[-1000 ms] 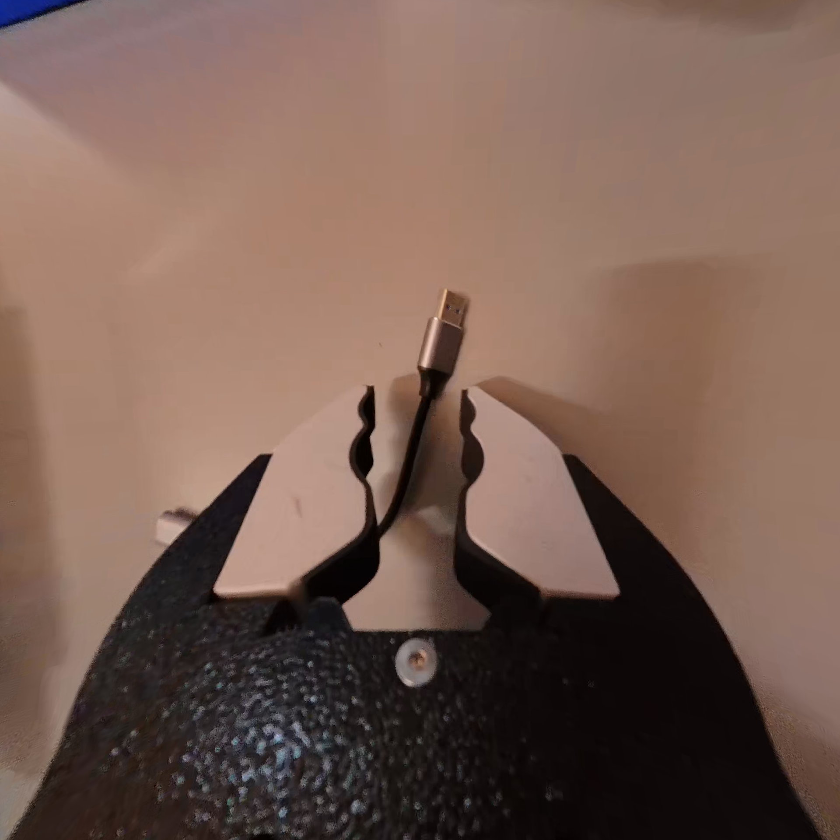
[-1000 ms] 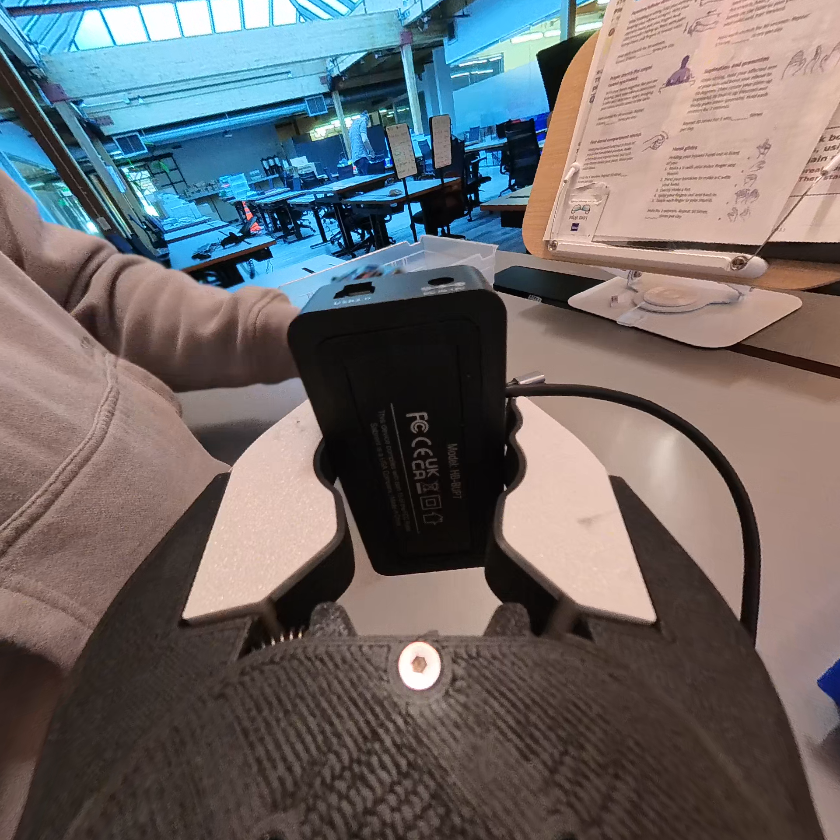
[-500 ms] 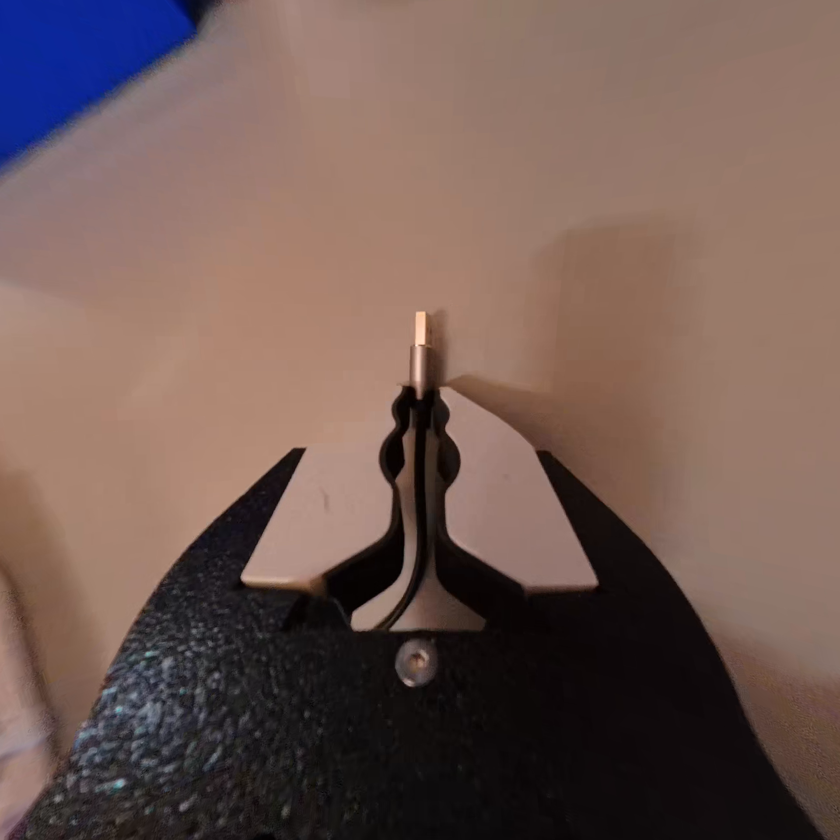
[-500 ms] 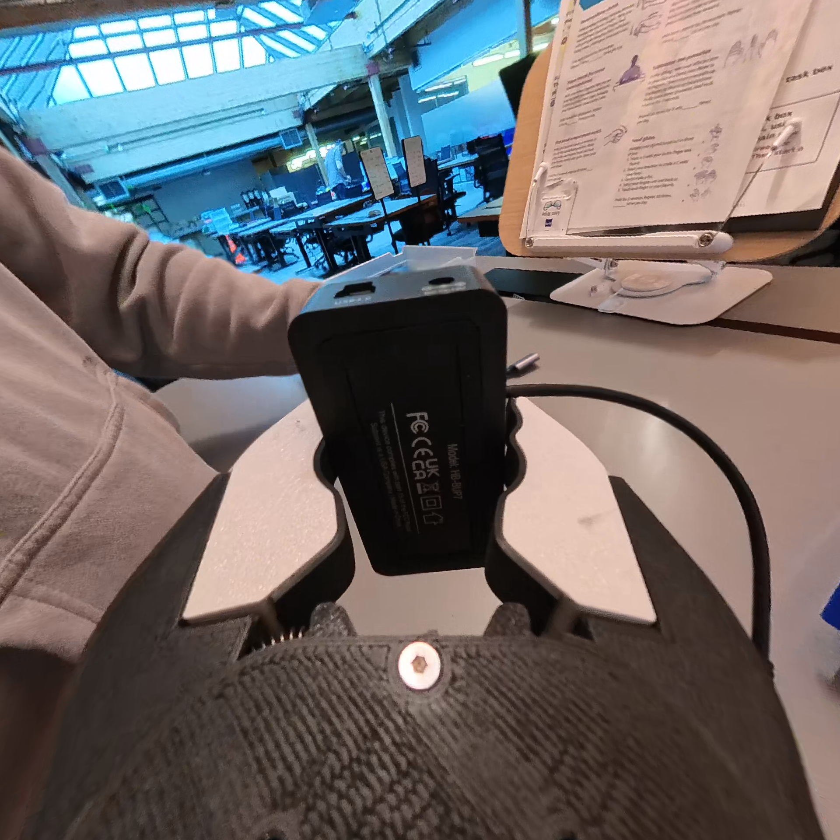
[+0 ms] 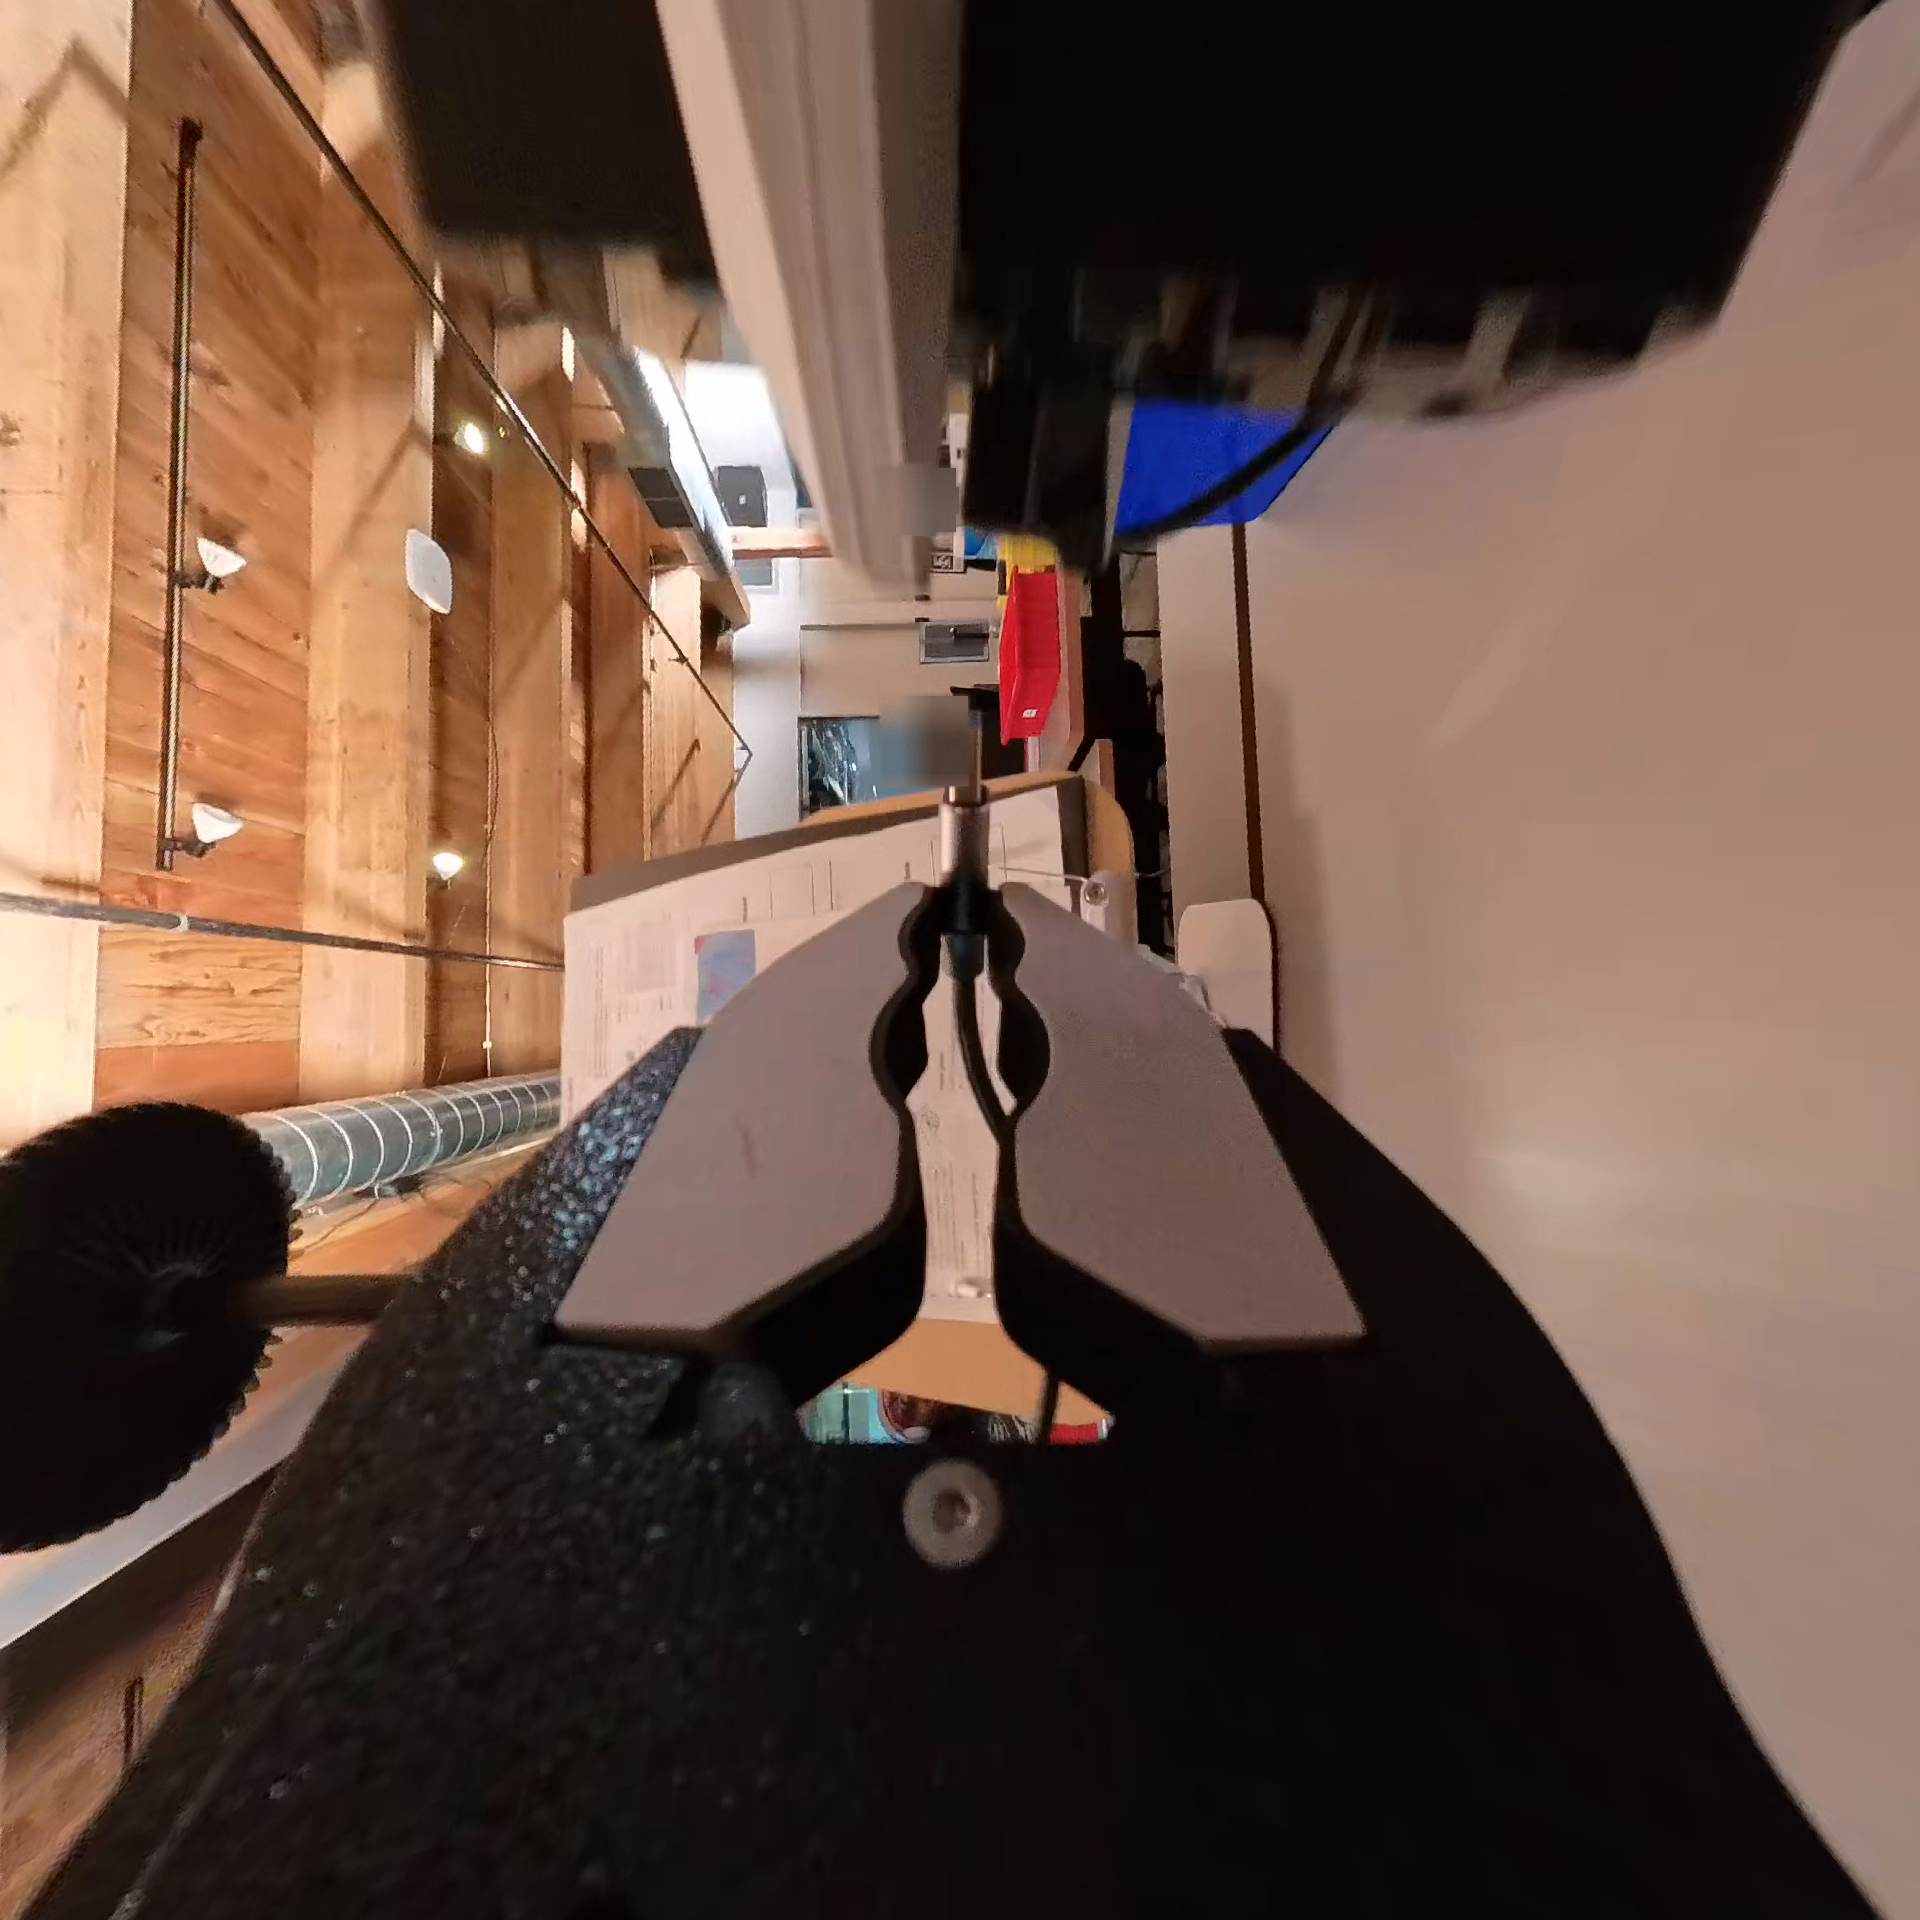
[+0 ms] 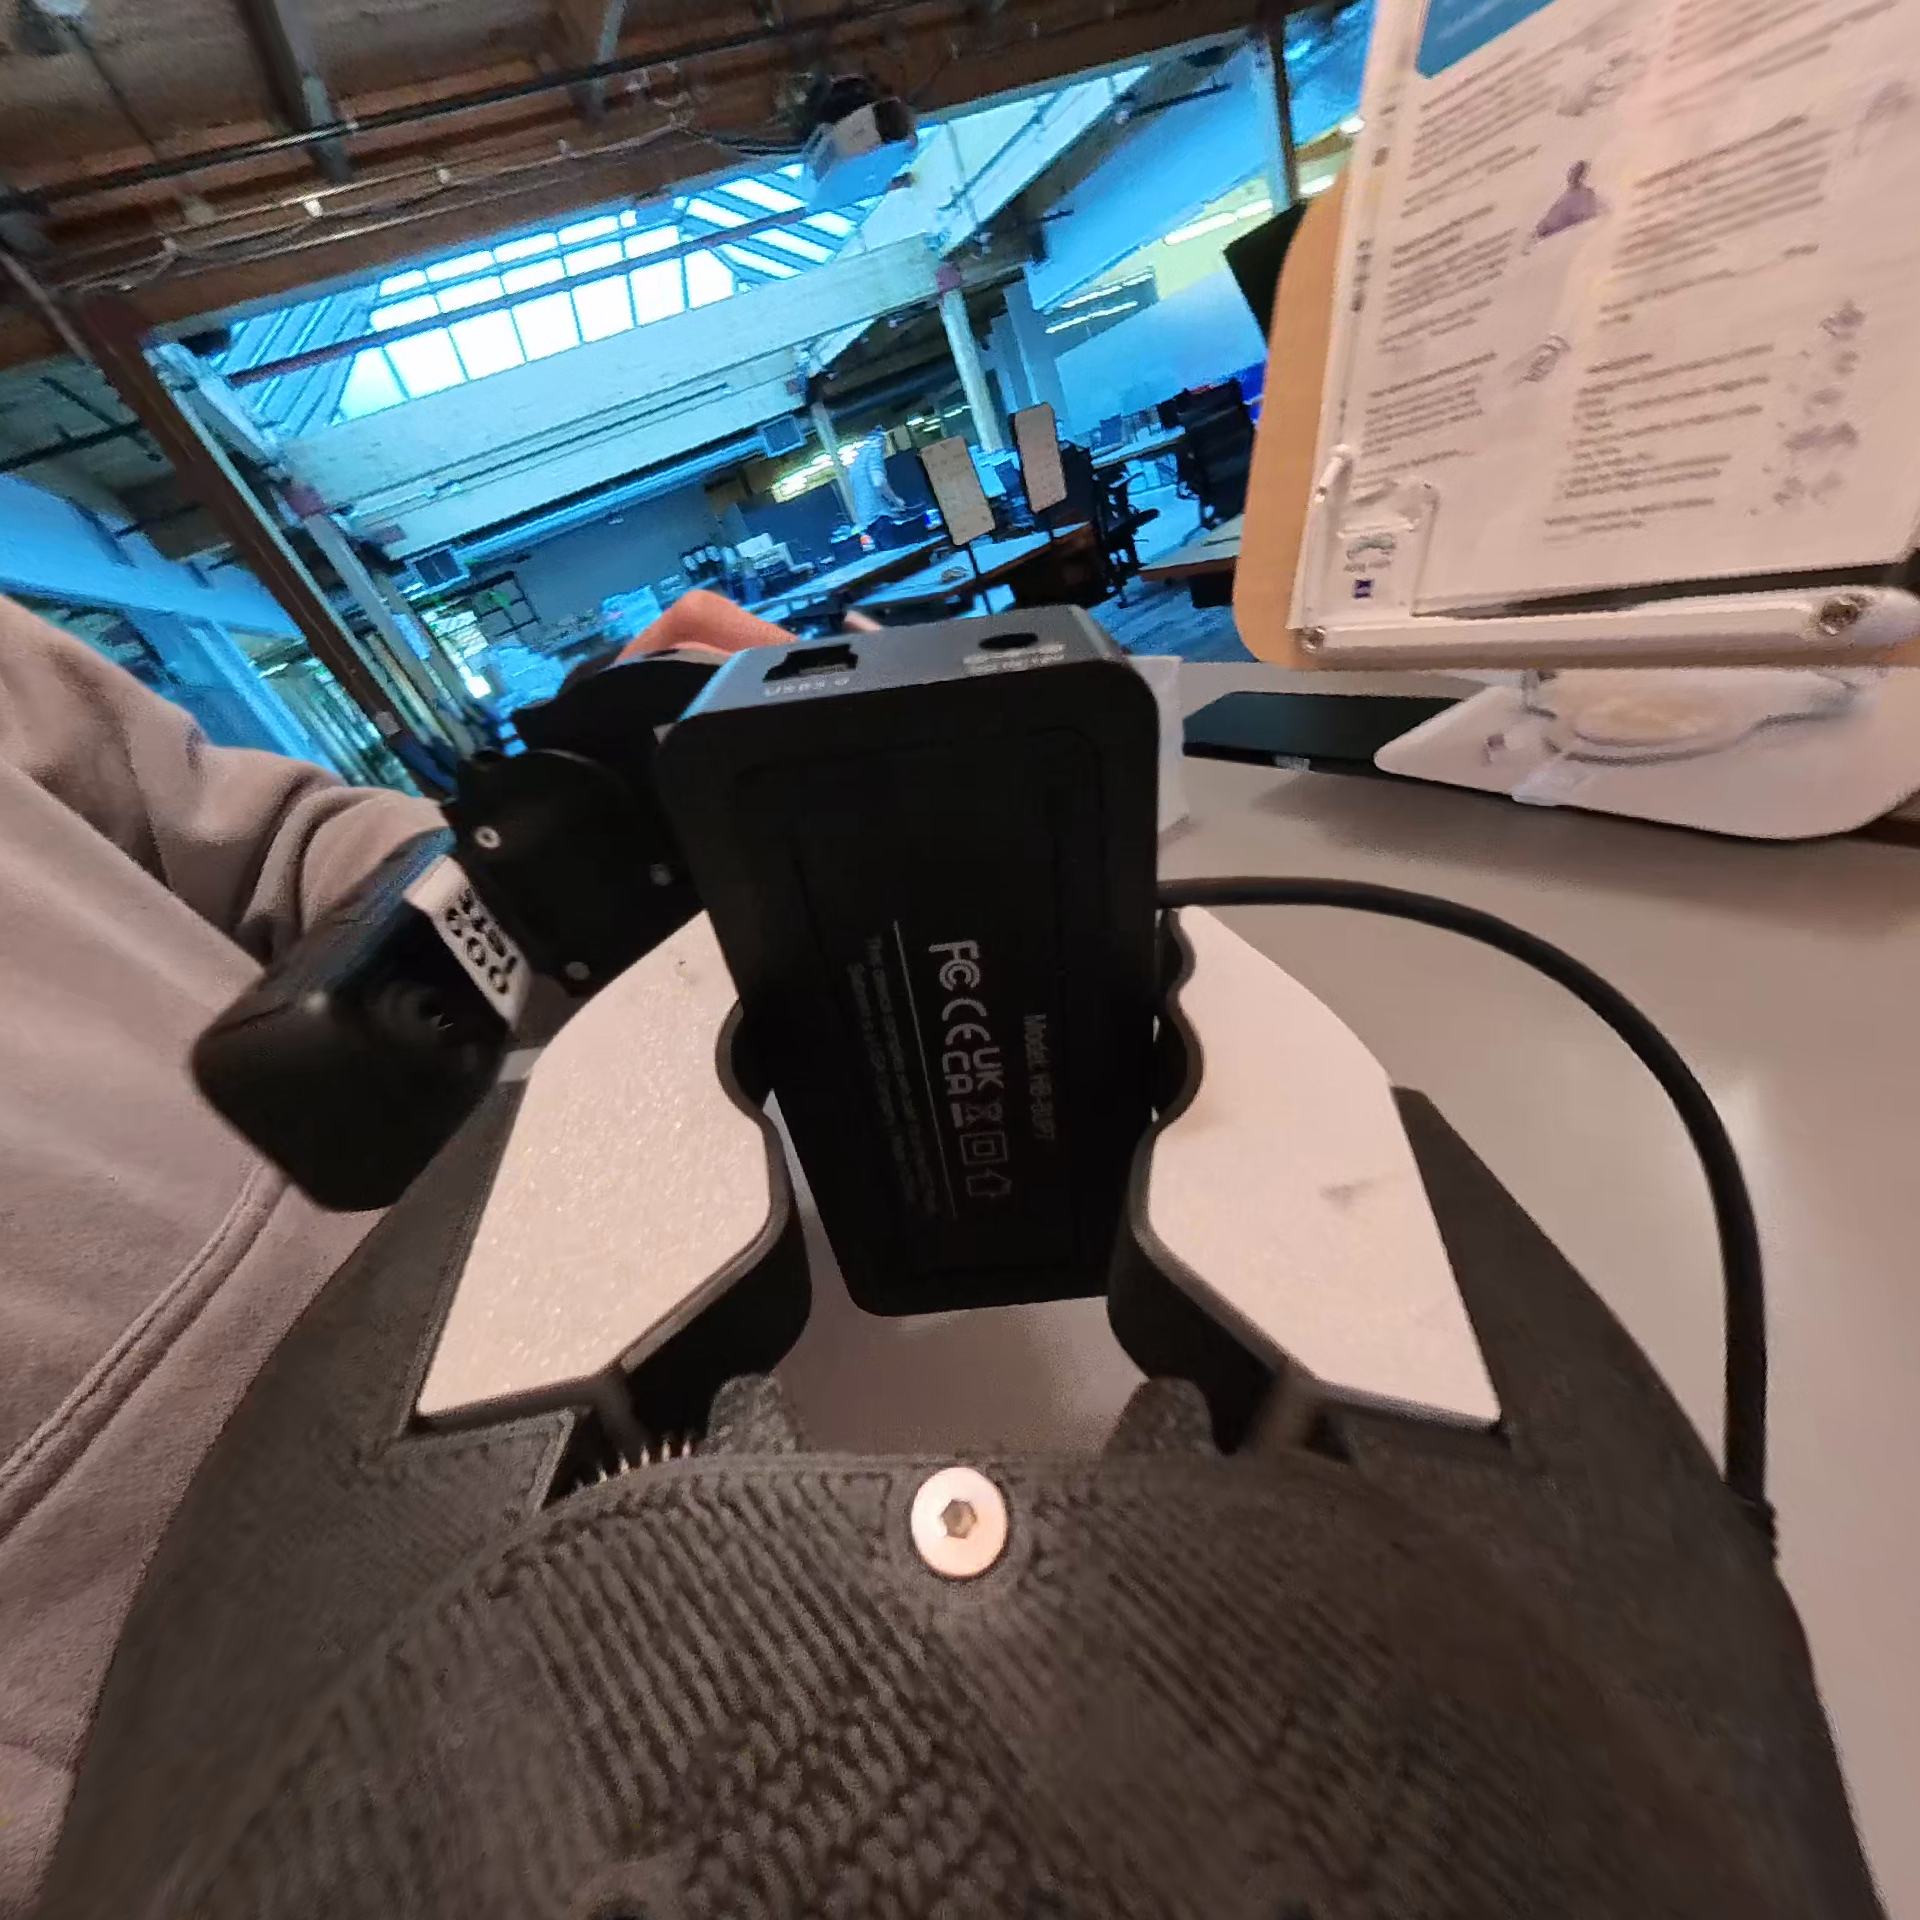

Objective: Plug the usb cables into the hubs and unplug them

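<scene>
My right gripper (image 6: 951,987) is shut on a black USB hub (image 6: 914,935) and holds it upright above the table, ports facing up and away. The hub's own black cable (image 6: 1621,1018) loops out to the right. My left gripper (image 5: 963,909) is shut on a thin black cable just behind its silver USB plug (image 5: 961,831), which sticks out past the fingertips in mid-air. This view is rolled sideways. In the right wrist view the left gripper's black body (image 6: 540,862) sits close to the hub's left side, with its fingertips hidden behind the hub.
The pale table (image 6: 1558,883) carries a document stand with printed sheets (image 6: 1621,312) at the back right and a flat black object (image 6: 1320,727) before it. A person's grey sleeve (image 6: 104,987) fills the left. A blurred black mass (image 5: 1351,156) and a blue item (image 5: 1195,478) lie ahead of the plug.
My left gripper closed on the cable behind the plug, lifted it off the table, rolled sideways and came up beside the hub. My right gripper tilted the hub upward.
</scene>
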